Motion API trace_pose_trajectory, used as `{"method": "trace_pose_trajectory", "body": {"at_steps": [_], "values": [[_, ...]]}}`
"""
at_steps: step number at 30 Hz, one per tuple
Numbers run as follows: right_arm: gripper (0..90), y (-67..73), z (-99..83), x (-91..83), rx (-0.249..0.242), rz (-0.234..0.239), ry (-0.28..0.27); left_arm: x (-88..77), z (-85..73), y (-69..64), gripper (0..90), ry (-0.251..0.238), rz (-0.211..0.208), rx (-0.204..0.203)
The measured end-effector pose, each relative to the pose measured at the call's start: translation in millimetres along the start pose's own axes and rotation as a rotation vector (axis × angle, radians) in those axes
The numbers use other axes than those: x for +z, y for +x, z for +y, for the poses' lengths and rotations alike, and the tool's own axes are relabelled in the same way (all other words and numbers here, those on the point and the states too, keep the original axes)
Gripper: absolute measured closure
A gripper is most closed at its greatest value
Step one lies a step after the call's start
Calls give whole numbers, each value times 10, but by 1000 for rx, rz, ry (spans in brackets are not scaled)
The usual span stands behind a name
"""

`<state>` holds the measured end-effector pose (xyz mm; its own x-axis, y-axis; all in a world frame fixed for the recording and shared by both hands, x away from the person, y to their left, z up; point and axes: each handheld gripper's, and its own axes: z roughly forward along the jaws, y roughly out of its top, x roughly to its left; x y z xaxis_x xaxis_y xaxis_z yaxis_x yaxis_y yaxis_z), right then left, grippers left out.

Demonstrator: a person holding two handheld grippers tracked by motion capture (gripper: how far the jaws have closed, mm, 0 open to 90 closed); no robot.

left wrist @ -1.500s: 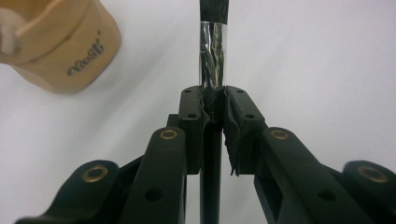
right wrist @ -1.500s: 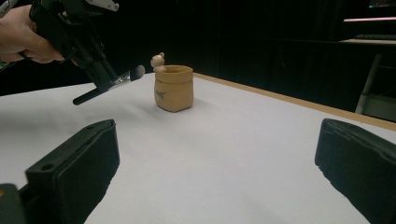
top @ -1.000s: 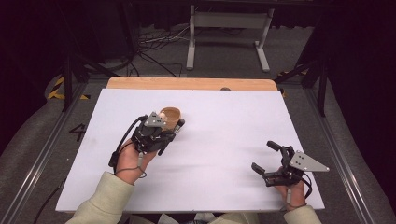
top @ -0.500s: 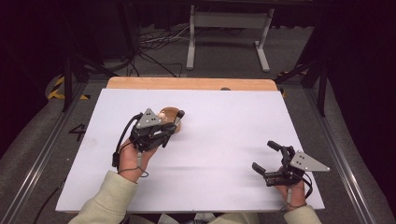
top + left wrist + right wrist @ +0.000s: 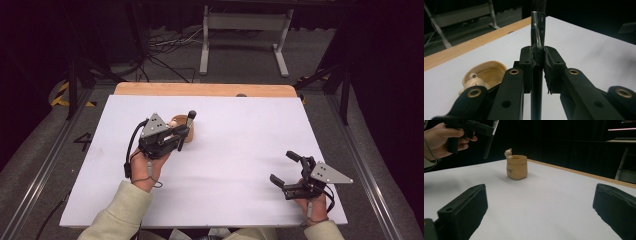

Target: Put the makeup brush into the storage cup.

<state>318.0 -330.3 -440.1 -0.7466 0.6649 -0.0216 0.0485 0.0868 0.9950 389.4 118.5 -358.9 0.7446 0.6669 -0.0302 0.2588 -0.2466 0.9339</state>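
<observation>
A tan ceramic cup (image 5: 178,120) with a small bear figure on its rim stands on the white sheet, left of centre. My left gripper (image 5: 181,134) hovers right at the cup's near side, shut on a thin black stick with a silver section (image 5: 190,118) that points up and away. In the left gripper view the stick (image 5: 537,32) is pinched between the pads, and the cup (image 5: 487,72) sits low on the left. My right gripper (image 5: 282,167) rests at the front right, open and holding nothing. From there I see the cup (image 5: 517,167) and the stick (image 5: 488,146) hanging beside it.
The white sheet (image 5: 240,145) covers a wooden table whose bare edge (image 5: 210,90) shows at the back. Beyond it, a metal stand (image 5: 245,30) and cables lie on the floor. The person's sleeves enter from the bottom.
My left gripper has carried the stick a little forward and up, closer over the cup, and the stick now stands steeper. The right gripper has stayed put.
</observation>
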Motion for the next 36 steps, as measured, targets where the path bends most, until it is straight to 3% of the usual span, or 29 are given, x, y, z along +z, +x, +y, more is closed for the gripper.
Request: {"method": "trace_pose_trajectory", "body": {"at_steps": [14, 20, 24, 30, 36], "values": [[0, 4, 0, -3, 1, 5, 0, 78, -7, 103, 778, -113, -19, -73], [0, 1, -2, -7, 6, 7, 2, 116, 23, 148, 778, -131, -15, -80], [0, 1, -2, -9, 4, 11, -2, 138, 52, 174, 778, -134, -4, -76], [0, 1, -3, -20, 5, 11, -1, 196, 77, 199, 778, -177, 13, -51], [0, -2, -7, -32, 13, 13, 1, 261, 112, 212, 778, -173, 42, -27]]}}
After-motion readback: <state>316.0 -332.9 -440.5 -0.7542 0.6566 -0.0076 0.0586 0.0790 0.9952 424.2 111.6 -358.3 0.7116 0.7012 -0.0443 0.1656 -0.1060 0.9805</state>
